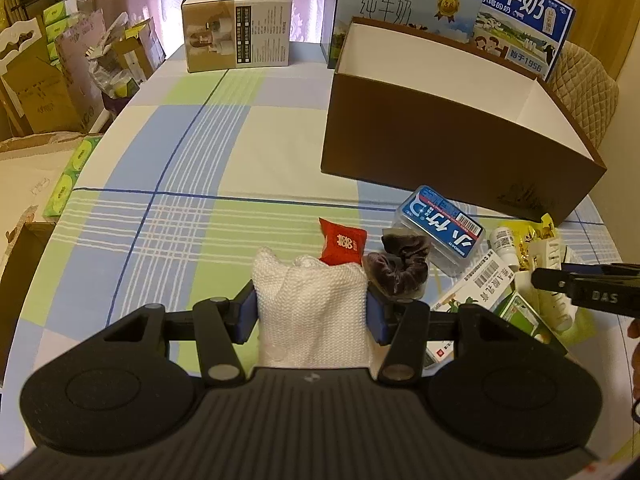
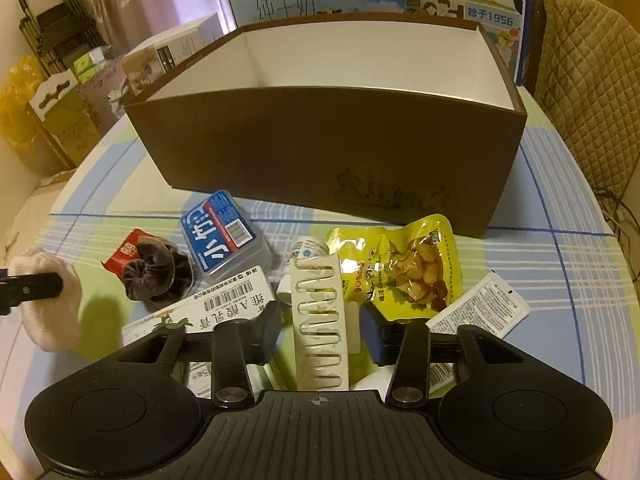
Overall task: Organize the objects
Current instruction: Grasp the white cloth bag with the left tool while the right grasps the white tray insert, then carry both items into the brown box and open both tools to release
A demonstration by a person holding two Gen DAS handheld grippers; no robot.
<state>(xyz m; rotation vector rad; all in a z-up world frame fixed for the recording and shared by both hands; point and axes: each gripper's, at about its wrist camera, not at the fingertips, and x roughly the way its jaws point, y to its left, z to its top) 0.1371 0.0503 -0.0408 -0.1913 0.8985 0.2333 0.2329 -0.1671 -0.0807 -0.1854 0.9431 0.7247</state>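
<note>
My left gripper point(image 1: 311, 312) is shut on a white knitted cloth point(image 1: 310, 304), held just above the table; the cloth also shows at the left of the right wrist view point(image 2: 48, 300). My right gripper point(image 2: 320, 320) has its jaws around a white hair clip point(image 2: 318, 320) that stands upright between them; the gaps at its sides leave it unclear whether they press on it. The open brown box point(image 2: 320, 152) stands behind the pile and shows white inner walls. In front of it lie a dark scrunchie point(image 2: 154, 270), a red sachet point(image 1: 342, 242), a blue-labelled plastic case point(image 2: 222, 234), a yellow nut packet point(image 2: 404, 264) and an ointment carton point(image 2: 224, 308).
Milk cartons point(image 1: 404, 12) stand behind the brown box, and a beige product box point(image 1: 236, 28) stands at the table's far side. A white sachet point(image 2: 478, 312) lies at the right of the pile. Cardboard boxes and bags point(image 1: 60, 72) crowd the floor left of the checked tablecloth point(image 1: 200, 168).
</note>
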